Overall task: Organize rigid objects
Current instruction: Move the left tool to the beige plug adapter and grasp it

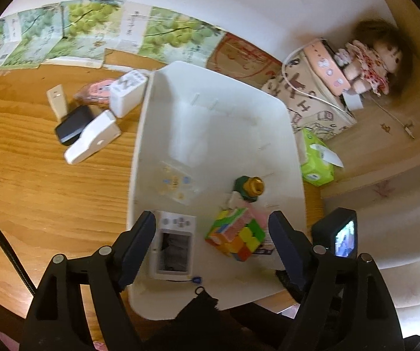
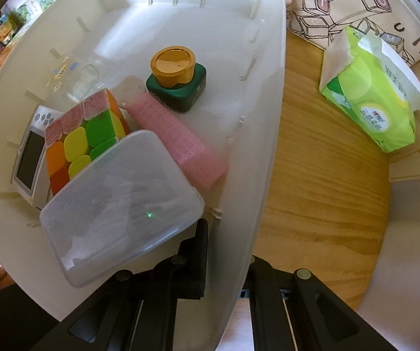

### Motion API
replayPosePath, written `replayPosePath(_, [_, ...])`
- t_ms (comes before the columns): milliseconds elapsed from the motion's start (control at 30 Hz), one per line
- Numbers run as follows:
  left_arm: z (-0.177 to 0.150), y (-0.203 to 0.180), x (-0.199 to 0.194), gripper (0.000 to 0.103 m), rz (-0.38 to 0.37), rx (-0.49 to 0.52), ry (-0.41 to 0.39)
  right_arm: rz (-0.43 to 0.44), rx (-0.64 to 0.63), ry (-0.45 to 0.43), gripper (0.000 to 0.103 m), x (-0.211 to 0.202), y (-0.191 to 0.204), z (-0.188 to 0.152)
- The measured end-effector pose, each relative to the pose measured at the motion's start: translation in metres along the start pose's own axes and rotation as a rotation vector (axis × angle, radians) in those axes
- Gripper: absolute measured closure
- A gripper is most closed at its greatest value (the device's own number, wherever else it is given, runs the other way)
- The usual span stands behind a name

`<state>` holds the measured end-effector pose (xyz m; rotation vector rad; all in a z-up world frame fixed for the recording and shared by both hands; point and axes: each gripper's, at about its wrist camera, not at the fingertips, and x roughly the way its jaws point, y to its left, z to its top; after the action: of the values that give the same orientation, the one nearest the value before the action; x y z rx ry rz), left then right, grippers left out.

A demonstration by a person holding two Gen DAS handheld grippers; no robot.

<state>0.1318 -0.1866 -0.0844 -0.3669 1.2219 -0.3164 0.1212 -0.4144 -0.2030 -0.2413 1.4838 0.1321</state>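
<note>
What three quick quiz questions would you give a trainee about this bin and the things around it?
1. True or false: the puzzle cube lies inside the white bin.
2. Pick one: which thing lies outside the bin, on the table? A) green tissue pack B) pink block C) gold-capped bottle
3. Short answer: which tool has the bin's wall between its fingers?

Key: 1 true. 2 A. 3 the right tool.
</note>
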Motion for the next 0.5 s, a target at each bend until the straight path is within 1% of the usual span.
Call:
replayPosePath(267, [0.007, 0.037, -0.007, 0.021, 0.055, -0.008, 0.04, -0.012, 0.101, 0.01, 0.095, 0.006, -0.003, -0.001])
replayPosePath(500, [0.018, 0.07, -0.018, 0.021, 0.105, 0.043, 0.026, -0.019, 0.229, 0.022, 0.094, 0.006, -0.011, 0.001])
